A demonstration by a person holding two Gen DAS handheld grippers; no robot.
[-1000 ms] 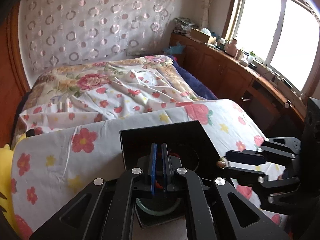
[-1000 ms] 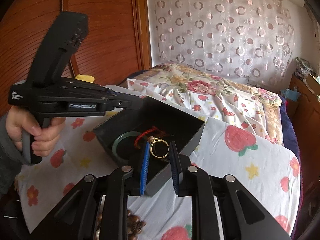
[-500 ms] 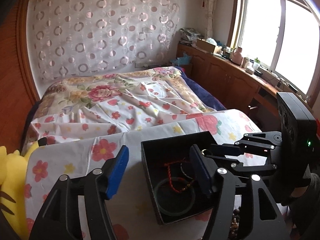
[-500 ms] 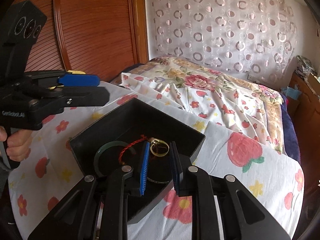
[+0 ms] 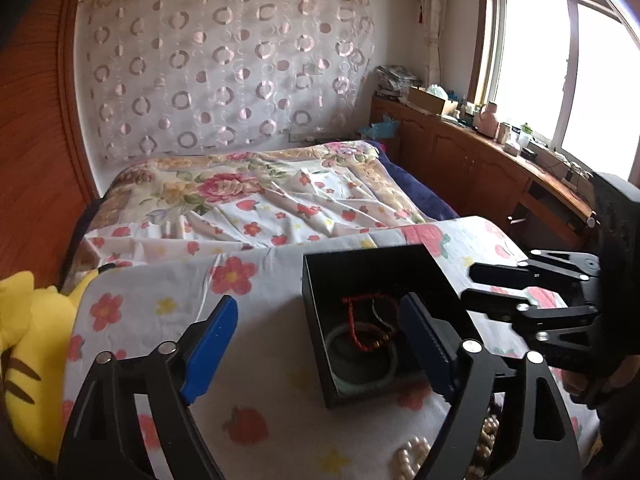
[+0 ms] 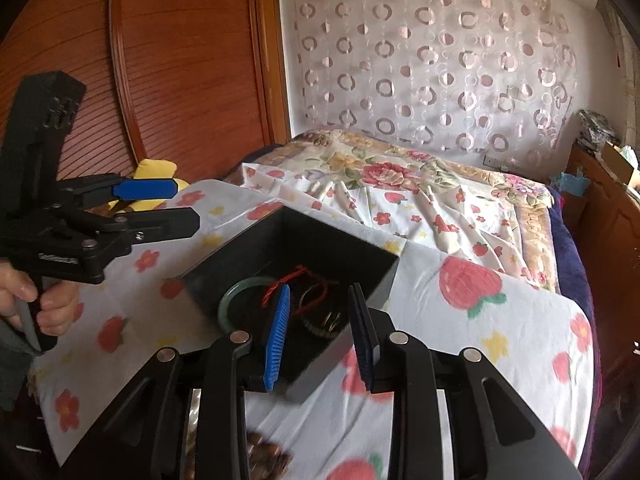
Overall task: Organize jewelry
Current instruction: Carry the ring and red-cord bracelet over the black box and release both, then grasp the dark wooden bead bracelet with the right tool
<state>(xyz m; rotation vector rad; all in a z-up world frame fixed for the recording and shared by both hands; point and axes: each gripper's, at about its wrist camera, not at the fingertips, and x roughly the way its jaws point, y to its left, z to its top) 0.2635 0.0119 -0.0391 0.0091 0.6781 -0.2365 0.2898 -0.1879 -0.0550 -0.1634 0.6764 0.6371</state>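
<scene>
A black open box [image 5: 320,280] [image 6: 288,232] sits on the flowered board. Inside lie a green jade bangle [image 5: 340,376] [image 6: 236,292], a red cord bracelet [image 5: 356,332] [image 6: 296,276] and a dark bracelet with gold parts [image 6: 326,322]. My left gripper [image 5: 316,344] is wide open and empty, near the box's left front. My right gripper [image 6: 320,332] is open and empty, just above the box's near corner. A pearl string [image 5: 412,456] lies in front of the box. Brown beads [image 6: 268,452] lie under my right gripper.
The flowered board [image 5: 248,392] rests on a bed with a floral quilt [image 5: 260,196]. A yellow plush toy [image 5: 24,344] lies at the left. A wooden wardrobe [image 6: 160,60] stands on the left, a wooden cabinet [image 5: 472,168] with clutter under the window.
My left gripper opened wide and drew back from the box. My right gripper opened wider, and the gold ring it held now lies in the box.
</scene>
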